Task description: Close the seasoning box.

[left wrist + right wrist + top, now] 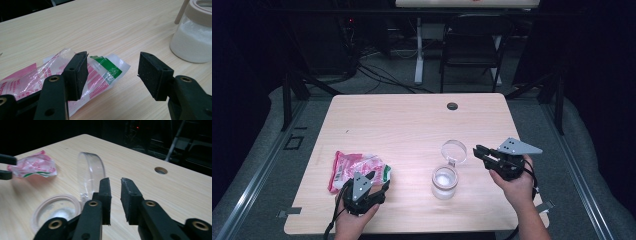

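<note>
A pink, white and green plastic bag (359, 167) lies crumpled at the table's front left. My left gripper (379, 179) sits just in front of it, open. In the left gripper view its jaws (112, 72) stand wide apart, with the bag's (100, 75) green corner low between them and untouched. A glass jar (445, 182) of white powder stands front centre, with its clear hinged lid (454, 151) tipped up behind it. My right gripper (477, 150) hovers just right of the lid. Its jaws (115, 195) leave a narrow empty gap, beside the lid (91, 173) and the jar's mouth (58, 207).
The wooden table (412, 125) has a cable hole (452, 106) near its far edge. A dark chair (474, 45) and a white desk leg stand beyond it. Black cables trail from both grippers toward the front edge.
</note>
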{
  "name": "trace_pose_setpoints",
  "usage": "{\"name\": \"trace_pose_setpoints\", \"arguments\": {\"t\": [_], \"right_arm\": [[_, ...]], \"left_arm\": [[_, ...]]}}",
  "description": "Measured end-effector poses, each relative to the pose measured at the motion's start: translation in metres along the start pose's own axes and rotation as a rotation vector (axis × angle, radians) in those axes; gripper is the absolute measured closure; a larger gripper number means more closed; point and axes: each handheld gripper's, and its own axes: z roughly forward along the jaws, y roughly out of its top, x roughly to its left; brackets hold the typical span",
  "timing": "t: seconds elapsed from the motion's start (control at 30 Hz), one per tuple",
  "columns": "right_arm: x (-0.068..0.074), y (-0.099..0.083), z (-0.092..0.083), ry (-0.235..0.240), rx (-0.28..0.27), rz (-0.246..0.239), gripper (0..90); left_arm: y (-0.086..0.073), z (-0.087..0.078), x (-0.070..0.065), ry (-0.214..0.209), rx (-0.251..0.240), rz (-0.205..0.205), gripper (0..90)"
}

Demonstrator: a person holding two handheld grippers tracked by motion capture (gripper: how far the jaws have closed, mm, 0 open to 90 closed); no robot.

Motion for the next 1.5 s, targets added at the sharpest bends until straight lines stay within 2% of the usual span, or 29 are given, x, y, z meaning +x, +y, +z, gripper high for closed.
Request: {"name": "trace_pose_setpoints", "arguments": {"t": [0.1, 0.2, 0.57, 0.9, 1.27, 1.5], "right_arm": [[-0.004, -0.003, 0.005, -0.012, 0.001, 0.029, 86.9], [-0.008, -0.006, 0.012, -0.025, 0.017, 0.035, 90.0], [-0.013, -0.010, 0.029, -0.013, 0.039, 0.059, 90.0], [-0.014, -0.010, 0.034, 0.007, 0.040, 0.064, 90.0], [-0.004, -0.009, 0.040, 0.039, 0.050, 0.035, 90.0], [0.006, -0.006, 0.039, 0.084, 0.033, 0.027, 89.2]], "left_arm": [[0.000, -0.002, 0.000, 0.001, -0.001, 0.001, 41.0], [-0.001, -0.005, 0.000, 0.007, -0.012, -0.006, 41.0], [-0.006, -0.014, 0.007, 0.035, -0.018, -0.027, 41.3], [-0.008, -0.019, 0.010, 0.057, -0.022, -0.037, 41.3], [-0.009, -0.021, 0.015, 0.070, -0.029, -0.048, 41.2], [-0.009, -0.021, 0.016, 0.072, -0.028, -0.051, 41.1]]}}
